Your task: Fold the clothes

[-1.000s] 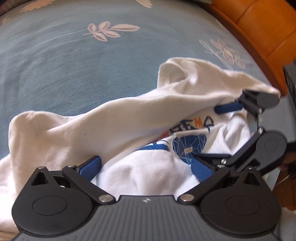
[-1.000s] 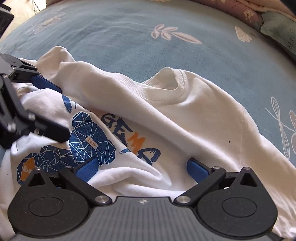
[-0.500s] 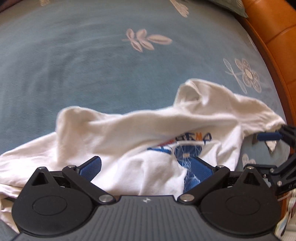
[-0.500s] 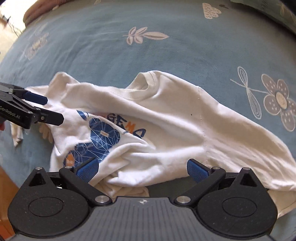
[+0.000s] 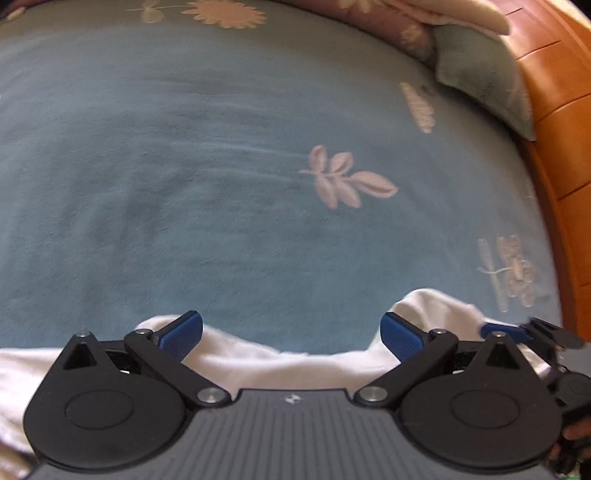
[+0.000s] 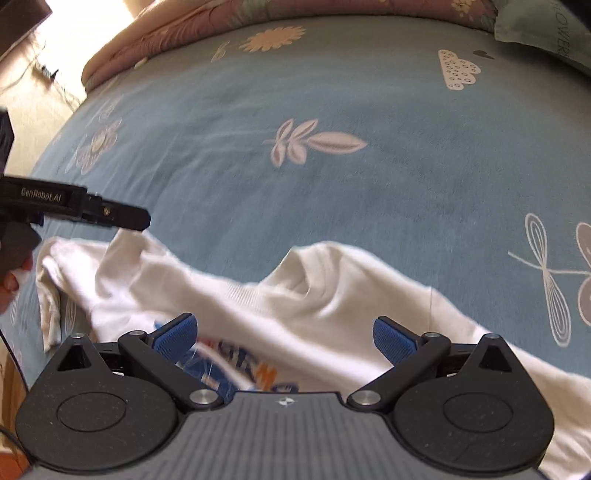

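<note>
2 hand-held grippers, left hand-held gripper [image 5: 291, 332] and right hand-held gripper [image 6: 284, 334], hover spread above the T-shirt [image 6: 332, 295]

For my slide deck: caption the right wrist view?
Open right gripper above a crumpled white T-shirt on a blue floral bedspread.

A bed [image 6: 369, 206] carries everything, covered by a blue spread printed with pale leaves, flowers and a dotted cloud. A white shirt [image 6: 332, 295] lies crumpled on the spread at its near edge, collar humped up, a blue and orange print showing on its front. At the far end of the bed lie a pink floral quilt [image 6: 177, 26] and a grey-green pillow [image 5: 487, 74], the pillow beside the orange wooden frame [image 5: 561, 140].
</note>
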The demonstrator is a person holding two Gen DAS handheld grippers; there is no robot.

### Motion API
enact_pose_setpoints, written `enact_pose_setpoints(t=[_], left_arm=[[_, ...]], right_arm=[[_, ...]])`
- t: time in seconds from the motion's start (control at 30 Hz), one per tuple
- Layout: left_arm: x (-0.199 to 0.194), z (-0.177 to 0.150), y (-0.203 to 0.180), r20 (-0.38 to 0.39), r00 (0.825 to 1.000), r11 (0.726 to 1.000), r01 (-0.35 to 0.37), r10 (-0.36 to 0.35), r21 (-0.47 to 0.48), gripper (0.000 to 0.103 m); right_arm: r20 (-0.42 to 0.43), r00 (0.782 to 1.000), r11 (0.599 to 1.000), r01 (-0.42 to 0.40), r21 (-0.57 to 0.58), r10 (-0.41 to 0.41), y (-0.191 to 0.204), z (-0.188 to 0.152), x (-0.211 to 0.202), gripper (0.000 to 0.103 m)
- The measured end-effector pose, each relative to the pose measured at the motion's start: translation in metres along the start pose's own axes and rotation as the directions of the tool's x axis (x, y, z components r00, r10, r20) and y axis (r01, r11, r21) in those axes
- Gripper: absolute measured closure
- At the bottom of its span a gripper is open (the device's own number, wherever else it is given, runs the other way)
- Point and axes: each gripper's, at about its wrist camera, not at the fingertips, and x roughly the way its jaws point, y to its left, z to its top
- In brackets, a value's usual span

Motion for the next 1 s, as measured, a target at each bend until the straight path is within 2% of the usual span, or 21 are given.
enact_pose_setpoints(t=[0.1,0.17,0.23,0.33,0.43,0.5,0.63,0.73,0.83,0.93,1.0], left_arm=[[0.017,-0.002,-0.007,-0.018,0.990,0.989,0.138,-0.137,0.049,0.002],[0.027,-0.007,-0.011,-0.023,0.977,0.974,0.213,-0.212,0.078,0.001],[0.036,-0.013,-0.012,-0.039,0.966,0.961,0.259,-0.256,0.093,0.002],[0.047,-0.025,-0.012,-0.084,0.955,0.950,0.293,-0.285,0.105,0.002],[0.048,-0.045,-0.009,-0.136,0.948,0.947,0.302,-0.287,0.107,0.002],[0.047,-0.061,-0.003,-0.168,0.934,0.940,0.332,-0.316,0.076,0.001],[0.038,-0.081,-0.004,-0.161,0.940,0.942,0.319,-0.300,0.105,0.001],[0.029,-0.069,-0.006,-0.147,0.943,0.943,0.314,-0.297,0.111,0.001],[0.015,-0.044,-0.004,-0.102,0.948,0.934,0.315,-0.301,0.167,0.001],[0.016,-0.015,0.001,-0.091,0.960,0.930,0.278,-0.263,0.240,0.001],[0.027,-0.001,0.003,-0.116,0.968,0.925,0.249,-0.224,0.286,0.002]], right_arm=[[0.036,0.999,0.998,-0.038,-0.041,0.040,-0.001,0.008,0.011,0.000],[0.039,0.999,0.997,-0.020,-0.072,0.023,-0.001,0.009,0.018,0.000],[0.039,0.999,0.998,0.002,-0.069,0.001,-0.006,0.006,0.021,0.000],[0.039,0.999,0.998,0.039,-0.051,-0.037,-0.015,-0.004,0.018,0.000],[0.033,0.998,0.998,0.052,-0.029,-0.051,-0.020,-0.019,0.009,0.000],[0.024,0.998,0.998,0.053,-0.020,-0.053,-0.019,-0.027,0.004,0.000],[0.010,0.999,0.999,0.045,-0.017,-0.045,-0.013,-0.036,0.003,0.000],[0.003,0.999,0.999,0.035,-0.013,-0.035,-0.008,-0.039,0.005,0.000],[0.016,0.999,0.999,0.033,0.001,-0.033,-0.006,-0.038,0.005,0.000],[0.026,0.999,0.999,0.033,0.020,-0.033,-0.007,-0.039,0.003,0.000],[0.030,0.999,0.999,0.030,0.032,-0.031,-0.008,-0.039,0.002,0.000]])
